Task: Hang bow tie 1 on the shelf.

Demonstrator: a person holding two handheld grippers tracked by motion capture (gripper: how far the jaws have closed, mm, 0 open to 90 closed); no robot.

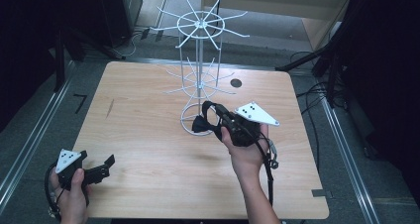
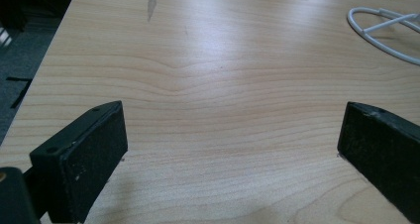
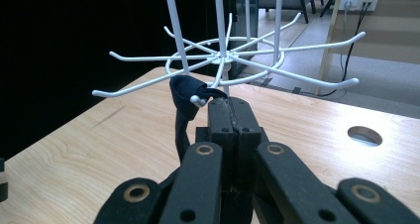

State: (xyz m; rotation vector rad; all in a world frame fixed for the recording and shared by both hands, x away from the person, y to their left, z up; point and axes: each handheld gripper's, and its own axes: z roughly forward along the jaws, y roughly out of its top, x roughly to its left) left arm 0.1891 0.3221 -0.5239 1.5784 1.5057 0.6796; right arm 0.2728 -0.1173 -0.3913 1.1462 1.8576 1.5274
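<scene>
Clamped in the right gripper (image 3: 232,107), a limp dark strap (image 3: 184,96) loops over a rack (image 1: 199,60) hook; left gripper (image 2: 233,149) idles open.

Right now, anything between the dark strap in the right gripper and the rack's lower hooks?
Nothing visible. The right gripper is shut on the dark strap, whose loop already sits at the tip of a lower hook of the white wire rack. The left gripper rests open, far off at the table corner.

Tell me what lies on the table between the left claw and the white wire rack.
Nothing: between the left claw and the white wire rack there is bare wooden table. The high view and the left gripper view both show this.
</scene>
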